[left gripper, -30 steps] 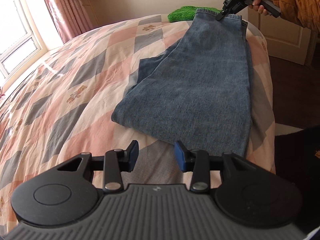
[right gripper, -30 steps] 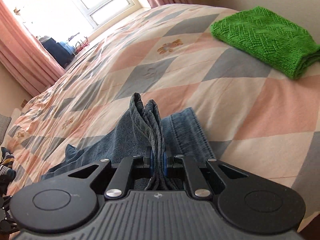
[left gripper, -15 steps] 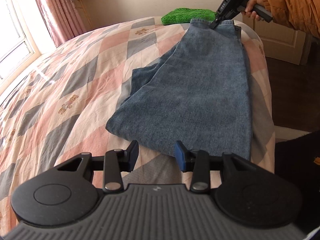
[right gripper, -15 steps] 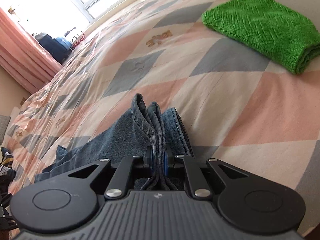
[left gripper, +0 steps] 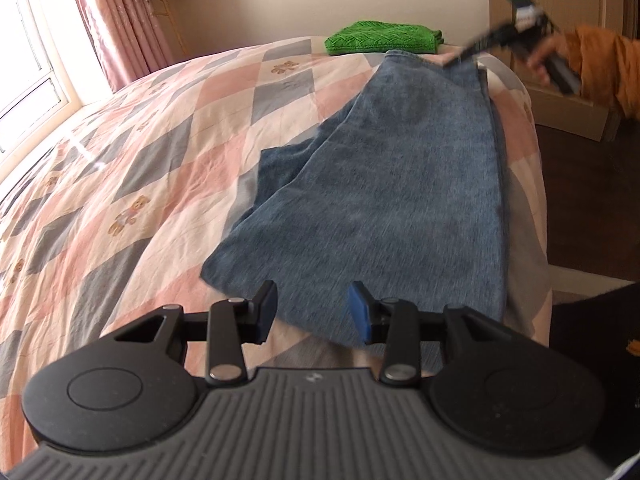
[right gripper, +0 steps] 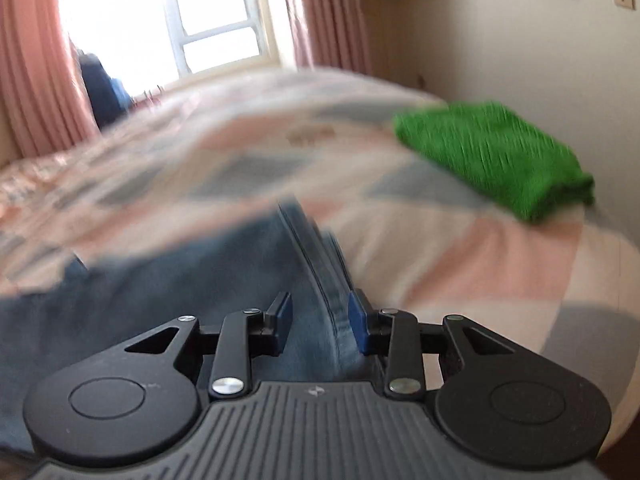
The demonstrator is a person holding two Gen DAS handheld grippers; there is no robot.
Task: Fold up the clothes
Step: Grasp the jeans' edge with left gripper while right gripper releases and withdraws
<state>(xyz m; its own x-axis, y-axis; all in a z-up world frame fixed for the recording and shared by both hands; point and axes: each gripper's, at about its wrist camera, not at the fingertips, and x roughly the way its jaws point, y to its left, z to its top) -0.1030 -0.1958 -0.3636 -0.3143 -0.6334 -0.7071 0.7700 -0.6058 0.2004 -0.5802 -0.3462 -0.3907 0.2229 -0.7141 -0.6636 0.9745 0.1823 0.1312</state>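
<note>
Here your left gripper (left gripper: 312,307) hovers with its jaws spread apart and nothing between them, just above the near end of the jeans (left gripper: 384,200). The jeans lie flat and lengthwise along the right edge of the bed (left gripper: 132,168), folded into a long blue panel, with a darker flap of denim sticking out on the side toward the middle of the bed. Their near hem sits close to the bed's near right corner, right under your left gripper's blue pads (left gripper: 360,314).

At the far end your right gripper (right gripper: 319,316) is also apart — its fingers straddle the thick seamed edge of the jeans (right gripper: 224,280), and the right pad (right gripper: 357,320) seems to touch the denim, though the blur makes contact hard to judge. From the left wrist view you see that gripper (left gripper: 472,50) as a dark streak at the far hem, held by your right hand (left gripper: 548,56) in an orange sleeve (left gripper: 600,68), off the bed's right edge.

A folded green knit (right gripper: 496,156) rests near the far right corner of the bed, just beyond the jeans and apart from them. The checked quilt carries small bear prints — pink curtains (left gripper: 116,20) hang by the window (right gripper: 216,12) behind.
</note>
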